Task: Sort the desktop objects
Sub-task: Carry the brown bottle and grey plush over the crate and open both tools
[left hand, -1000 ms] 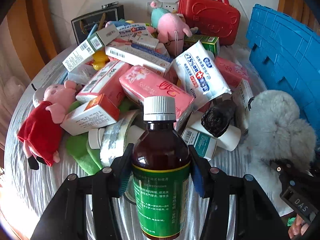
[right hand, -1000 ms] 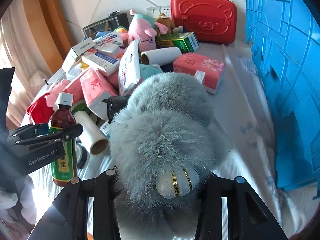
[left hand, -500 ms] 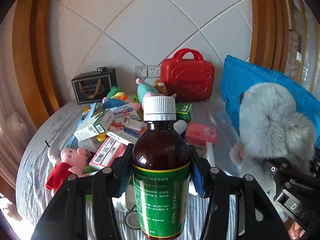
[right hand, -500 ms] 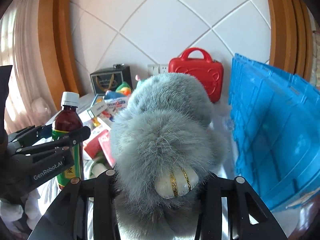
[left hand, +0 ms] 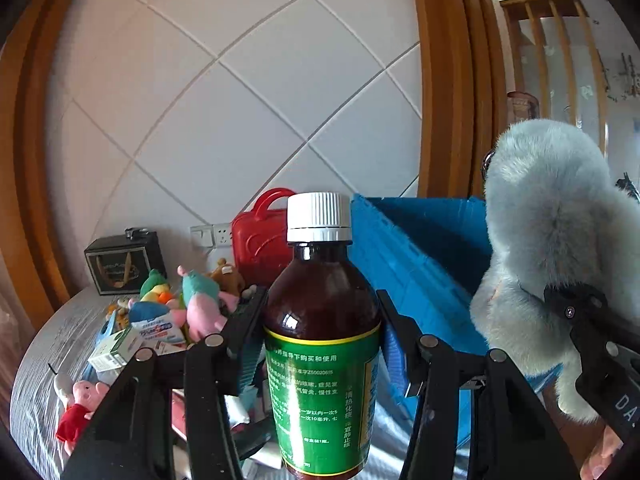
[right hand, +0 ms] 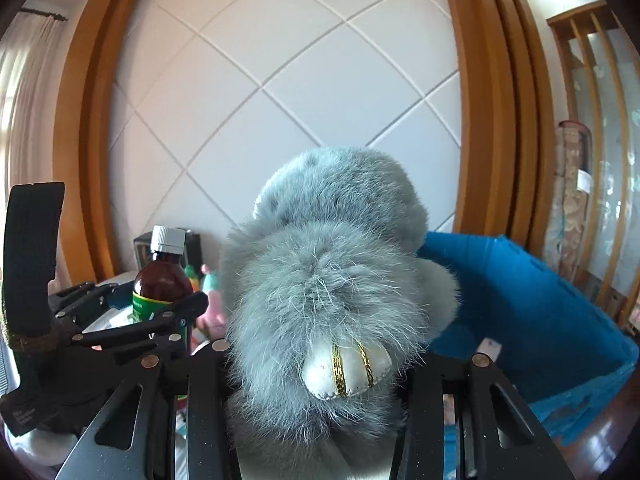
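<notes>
**Bottle and plush both held up off the bench**

While the left gripper (left hand: 322,344) pinches an upright brown syrup bottle (left hand: 322,320) by its shoulders, the right gripper (right hand: 316,364) is clamped on a grey plush toy (right hand: 332,264); both are raised, near the blue crate (left hand: 420,264). Only the left wrist view shows the bench (left hand: 52,344) below, with a red case (left hand: 256,236), a black box (left hand: 124,264), soft toys and cartons heaped on it. Only the right wrist view shows the toy's white foot with gold stripes (right hand: 348,372) and the crate's open inside.
</notes>
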Available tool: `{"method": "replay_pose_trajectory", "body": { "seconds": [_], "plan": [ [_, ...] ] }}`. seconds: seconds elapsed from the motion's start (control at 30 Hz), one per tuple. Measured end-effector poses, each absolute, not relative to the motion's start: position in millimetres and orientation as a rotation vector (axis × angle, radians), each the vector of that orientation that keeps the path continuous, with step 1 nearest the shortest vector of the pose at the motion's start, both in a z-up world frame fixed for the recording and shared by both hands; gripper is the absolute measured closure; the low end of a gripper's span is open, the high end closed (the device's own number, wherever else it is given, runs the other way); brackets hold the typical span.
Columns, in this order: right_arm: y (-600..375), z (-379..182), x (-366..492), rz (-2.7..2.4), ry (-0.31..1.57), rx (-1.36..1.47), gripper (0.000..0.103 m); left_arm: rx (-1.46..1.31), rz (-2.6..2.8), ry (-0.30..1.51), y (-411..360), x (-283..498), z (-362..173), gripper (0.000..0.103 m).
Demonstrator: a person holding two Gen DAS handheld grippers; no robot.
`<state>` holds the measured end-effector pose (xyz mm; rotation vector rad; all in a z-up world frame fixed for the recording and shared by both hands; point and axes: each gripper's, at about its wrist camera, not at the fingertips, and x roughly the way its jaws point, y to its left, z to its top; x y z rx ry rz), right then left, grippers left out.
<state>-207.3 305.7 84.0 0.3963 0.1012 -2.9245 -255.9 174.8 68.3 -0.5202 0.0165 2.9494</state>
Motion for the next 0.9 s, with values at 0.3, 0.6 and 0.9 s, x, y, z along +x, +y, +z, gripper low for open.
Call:
{"method": "replay_pose_trajectory", "body": {
  "seconds": [0.3, 0.6, 0.9],
  "plan": [
    [465.1, 109.6, -227.4, -3.072, 0.075, 0.310, 0.062, -0.360, 2.898, 0.054, 338.7, -280.5, 111.9, 0.052],
    [574.9, 81.7, -275.4, -3.075, 0.113, 0.502, 0.062, -0.606, 2.859, 0.147, 449.2, -320.8, 88.9, 0.052],
    [619.2, 33.1, -306.2, -2.975, 0.056, 0.706, 0.062, -0.913, 2.808, 0.187, 474.1, -339.6, 45.4, 0.052]
  ]
}}
